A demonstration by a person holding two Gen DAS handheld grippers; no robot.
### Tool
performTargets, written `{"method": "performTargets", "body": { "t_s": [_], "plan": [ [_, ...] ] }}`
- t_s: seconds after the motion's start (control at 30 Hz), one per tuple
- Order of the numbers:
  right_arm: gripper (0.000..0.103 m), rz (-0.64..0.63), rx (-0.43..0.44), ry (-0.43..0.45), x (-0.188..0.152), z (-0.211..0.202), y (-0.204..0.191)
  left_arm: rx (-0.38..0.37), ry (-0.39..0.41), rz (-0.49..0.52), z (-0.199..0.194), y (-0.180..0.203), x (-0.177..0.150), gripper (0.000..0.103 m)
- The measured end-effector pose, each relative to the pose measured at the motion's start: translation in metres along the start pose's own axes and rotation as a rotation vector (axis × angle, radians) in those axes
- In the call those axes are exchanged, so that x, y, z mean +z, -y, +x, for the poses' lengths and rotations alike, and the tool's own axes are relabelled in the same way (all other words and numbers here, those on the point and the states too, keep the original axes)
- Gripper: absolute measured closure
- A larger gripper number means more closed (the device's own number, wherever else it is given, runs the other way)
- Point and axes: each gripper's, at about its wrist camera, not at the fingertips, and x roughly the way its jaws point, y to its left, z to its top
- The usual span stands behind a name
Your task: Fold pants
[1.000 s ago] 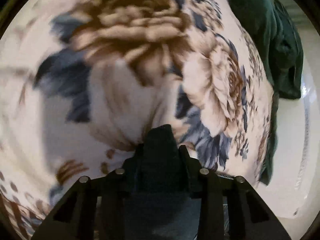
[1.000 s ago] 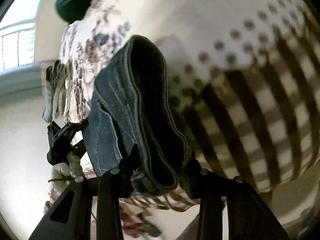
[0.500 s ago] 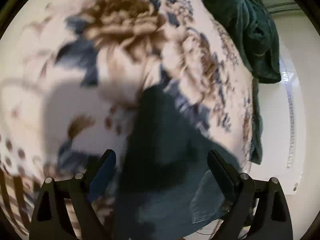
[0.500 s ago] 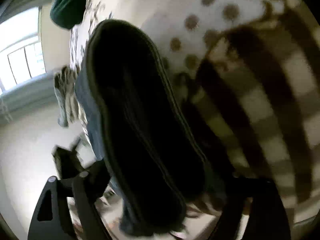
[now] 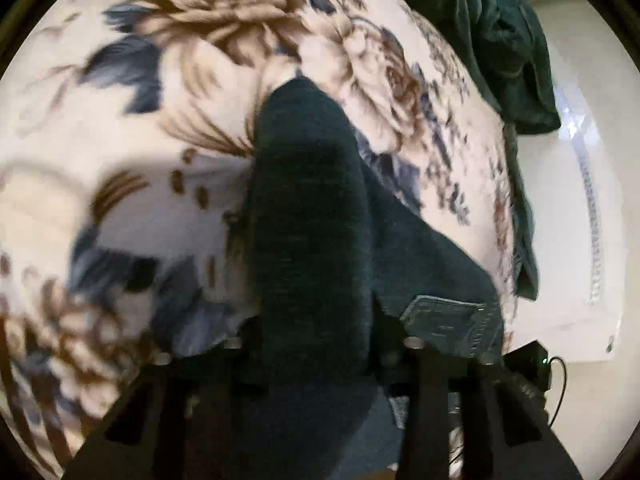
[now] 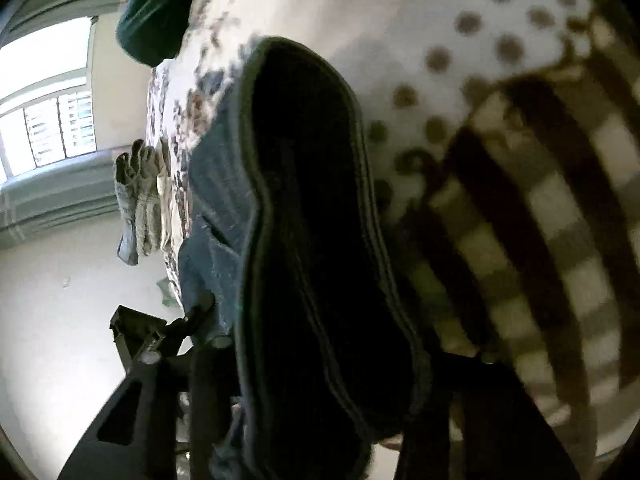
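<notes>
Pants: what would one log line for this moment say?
step: fold | left tool: shut on pants | right tool: shut on pants | surface: floral bedspread

A bed (image 5: 168,184) carries everything, covered in a cream spread printed with brown and blue flowers, which gives way to dots and dark stripes in the right wrist view. Dark denim pants (image 5: 308,216) lie on it. Beyond the pants, at the bed's far edge, a dark green cloth (image 5: 492,40) is heaped. Pale gloves (image 6: 138,200), possibly, hang off the bed's side.

Window (image 6: 48,120) glare, dim foreground, motion blur, fisheye-warped edges.
</notes>
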Motion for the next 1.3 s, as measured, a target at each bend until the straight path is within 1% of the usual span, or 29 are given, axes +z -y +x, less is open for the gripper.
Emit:
{"method": "performTargets", "body": {
  "t_s": [0.03, 0.13, 0.2, 0.3, 0.33, 0.4, 0.47, 0.5, 0.57, 0.6, 0.63, 0.67, 0.7, 0.73, 0.77, 0.8, 0.83, 0.87, 0.9, 0.97, 1.0, 1.03, 1.1, 1.13, 1.17, 1.2, 1.23, 1.3],
  "plan": [
    [0.063, -0.014, -0.015, 0.007, -0.002, -0.004, -0.007, -0.011, 0.007, -0.014, -0.007, 0.002, -0.002, 0.077],
    [0.066, -0.050, -0.040, 0.017, -0.007, -0.015, -0.036, 0.009, 0.017, -0.013, -0.024, 0.014, -0.003, 0.079],
    [0.067, -0.056, -0.027, 0.015, -0.012, -0.029, -0.044, 0.004, 0.023, -0.012, -0.035, 0.023, -0.001, 0.079],
    [0.067, -0.082, -0.015, 0.016, -0.014, -0.047, -0.077, -0.010, 0.042, -0.014, -0.061, 0.038, 0.005, 0.079],
    [0.067, -0.101, -0.012, 0.015, -0.015, -0.052, -0.094, -0.012, 0.053, -0.010, -0.072, 0.044, 0.009, 0.079],
    [0.067, -0.137, -0.009, 0.019, -0.016, -0.063, -0.131, -0.028, 0.077, -0.005, -0.096, 0.053, 0.020, 0.079],
    [0.067, -0.162, 0.001, 0.023, -0.012, -0.083, -0.151, -0.044, 0.100, -0.012, -0.120, 0.056, 0.034, 0.079],
    [0.067, -0.178, 0.003, 0.028, -0.010, -0.086, -0.174, -0.052, 0.112, -0.017, -0.132, 0.057, 0.043, 0.079],
    [0.067, -0.215, 0.015, 0.042, -0.005, -0.082, -0.225, -0.062, 0.143, -0.015, -0.160, 0.060, 0.070, 0.079],
    [0.067, -0.226, 0.021, 0.046, -0.004, -0.082, -0.239, -0.070, 0.158, -0.013, -0.174, 0.060, 0.084, 0.079],
    [0.067, -0.243, 0.032, 0.051, -0.001, -0.073, -0.269, -0.075, 0.177, -0.007, -0.193, 0.058, 0.106, 0.079],
    [0.067, -0.247, 0.041, 0.055, 0.004, -0.064, -0.290, -0.077, 0.187, -0.004, -0.207, 0.055, 0.122, 0.079],
    [0.067, -0.256, 0.056, 0.063, 0.008, -0.051, -0.321, -0.082, 0.199, -0.002, -0.220, 0.052, 0.142, 0.079],
    [0.067, -0.266, 0.065, 0.067, 0.009, -0.043, -0.340, -0.084, 0.207, 0.004, -0.234, 0.047, 0.162, 0.079],
    [0.067, -0.272, 0.078, 0.073, 0.012, -0.027, -0.365, -0.082, 0.216, 0.017, -0.250, 0.041, 0.189, 0.079],
    [0.067, -0.270, 0.088, 0.079, 0.017, -0.010, -0.386, -0.085, 0.224, 0.026, -0.262, 0.035, 0.211, 0.079],
    [0.067, -0.271, 0.102, 0.084, 0.023, 0.012, -0.413, -0.082, 0.233, 0.038, -0.277, 0.026, 0.244, 0.079],
    [0.067, -0.274, 0.110, 0.089, 0.027, 0.030, -0.432, -0.079, 0.239, 0.047, -0.288, 0.019, 0.267, 0.079],
    [0.067, -0.275, 0.122, 0.099, 0.035, 0.055, -0.460, -0.080, 0.246, 0.053, -0.296, 0.012, 0.290, 0.079],
    [0.067, -0.278, 0.139, 0.105, 0.049, 0.094, -0.495, -0.070, 0.261, 0.066, -0.313, -0.009, 0.347, 0.079],
    [0.067, -0.280, 0.143, 0.106, 0.059, 0.122, -0.517, -0.068, 0.265, 0.069, -0.317, -0.018, 0.366, 0.079],
    [0.067, -0.281, 0.147, 0.106, 0.066, 0.143, -0.529, -0.063, 0.267, 0.069, -0.320, -0.034, 0.397, 0.079],
    [0.067, -0.278, 0.147, 0.099, 0.081, 0.185, -0.554, -0.056, 0.266, 0.067, -0.319, -0.057, 0.432, 0.079],
    [0.067, -0.273, 0.143, 0.091, 0.091, 0.212, -0.566, -0.054, 0.260, 0.056, -0.313, -0.075, 0.457, 0.079],
    [0.067, -0.265, 0.142, 0.088, 0.098, 0.232, -0.570, -0.052, 0.253, 0.051, -0.309, -0.083, 0.468, 0.079],
    [0.067, -0.260, 0.135, 0.081, 0.107, 0.255, -0.574, -0.050, 0.246, 0.038, -0.299, -0.101, 0.488, 0.079],
    [0.067, -0.256, 0.124, 0.074, 0.114, 0.274, -0.576, -0.042, 0.233, 0.034, -0.291, -0.115, 0.501, 0.079],
    [0.067, -0.237, 0.091, 0.050, 0.128, 0.313, -0.573, -0.025, 0.203, 0.022, -0.274, -0.136, 0.519, 0.078]
  ]
}}
